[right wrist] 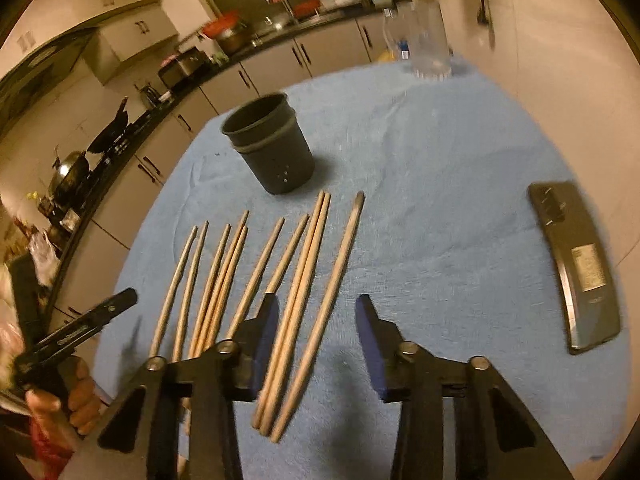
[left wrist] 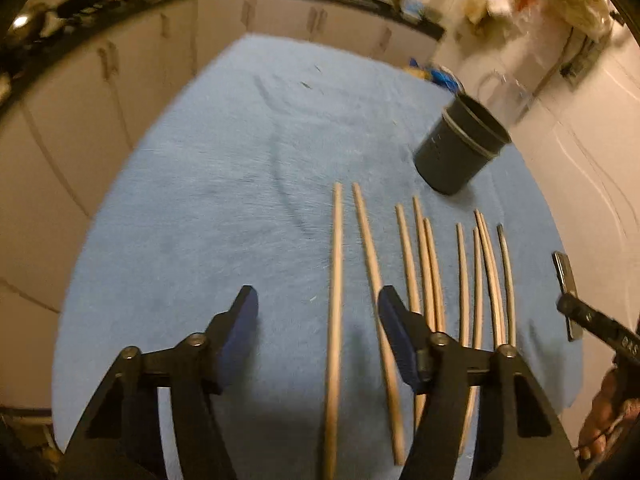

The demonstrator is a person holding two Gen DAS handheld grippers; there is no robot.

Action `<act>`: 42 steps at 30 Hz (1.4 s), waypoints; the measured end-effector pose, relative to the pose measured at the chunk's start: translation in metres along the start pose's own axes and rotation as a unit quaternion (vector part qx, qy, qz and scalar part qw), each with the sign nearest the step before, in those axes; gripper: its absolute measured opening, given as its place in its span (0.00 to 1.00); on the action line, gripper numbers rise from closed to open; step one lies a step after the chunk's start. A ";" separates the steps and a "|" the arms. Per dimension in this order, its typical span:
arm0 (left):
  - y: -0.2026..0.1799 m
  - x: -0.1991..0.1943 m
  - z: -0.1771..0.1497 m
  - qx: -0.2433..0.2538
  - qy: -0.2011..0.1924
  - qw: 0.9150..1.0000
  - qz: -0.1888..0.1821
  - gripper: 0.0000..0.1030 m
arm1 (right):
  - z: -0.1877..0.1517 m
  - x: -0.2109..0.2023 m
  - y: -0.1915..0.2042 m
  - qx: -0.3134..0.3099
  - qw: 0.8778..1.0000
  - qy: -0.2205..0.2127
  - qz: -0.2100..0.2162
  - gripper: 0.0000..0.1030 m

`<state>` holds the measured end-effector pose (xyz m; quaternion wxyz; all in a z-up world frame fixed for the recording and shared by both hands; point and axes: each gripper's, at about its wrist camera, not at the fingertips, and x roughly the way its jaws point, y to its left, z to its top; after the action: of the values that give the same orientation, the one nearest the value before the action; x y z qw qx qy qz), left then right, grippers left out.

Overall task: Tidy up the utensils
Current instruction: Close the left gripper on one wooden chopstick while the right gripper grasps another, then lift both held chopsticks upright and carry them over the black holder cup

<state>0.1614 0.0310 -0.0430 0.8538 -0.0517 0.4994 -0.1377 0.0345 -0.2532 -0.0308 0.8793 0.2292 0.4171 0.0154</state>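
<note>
A row of wooden chopsticks [right wrist: 256, 280] is laid side by side on a desk covered by a blue cloth [right wrist: 440, 200]. A dark holder cup [right wrist: 272, 148] is stood upright just beyond their far tips, apart from them. A dark phone [right wrist: 576, 268] is seen lying well off to the right.

The left tool [left wrist: 318, 300] is held spread over the two leftmost sticks; nothing is pinched. The right tool [right wrist: 316, 308] is likewise part-spread, with three sticks framed between its blue pads [right wrist: 266, 320], none visibly pressed. Both views are motion-blurred.
</note>
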 end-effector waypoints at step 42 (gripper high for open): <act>-0.046 -0.029 0.064 0.075 -0.100 0.992 0.005 0.06 | 0.082 0.017 0.015 -0.006 0.999 -0.032 0.008 0.07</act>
<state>0.1953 -0.0076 0.0238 0.9014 0.0018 0.4004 -0.1650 0.1091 -0.2680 0.0078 0.8935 0.2273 0.3868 0.0174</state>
